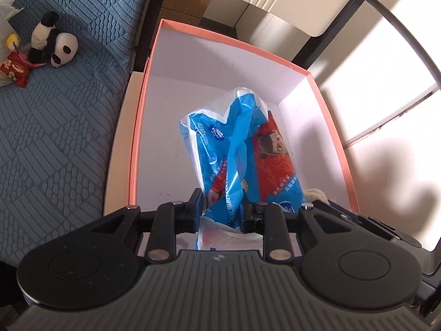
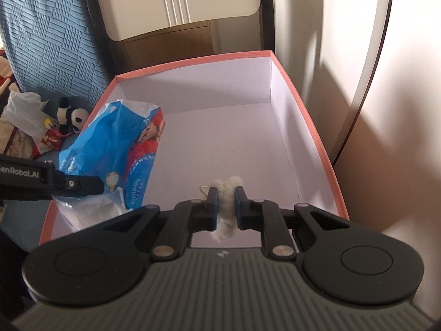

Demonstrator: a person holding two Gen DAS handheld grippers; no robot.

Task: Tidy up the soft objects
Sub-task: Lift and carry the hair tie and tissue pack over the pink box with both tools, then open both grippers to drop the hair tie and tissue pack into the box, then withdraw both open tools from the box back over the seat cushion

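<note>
Tissue pack (image 1: 234,149): blue and red plastic wrap with a cartoon face and printed script, crumpled, loose clear film at its lower end; it leans inside my pink box (image 2: 328,151), toward the box's left wall.
Left gripper (image 1: 222,212): my tongs pinch the pack's lower end between the blue pads.
Fluffy white toy (image 2: 227,207): woolly, cream-coloured, a small metal chain at its side; it hangs low inside the box.
Right gripper (image 2: 226,207): nearly pressed together, squeezing that fluff.
Box: white inside, pink rim.
Panda plush (image 1: 53,42): lying on the blue textured cover (image 1: 60,127) left of the box, beside a small red pouch (image 1: 15,67).
</note>
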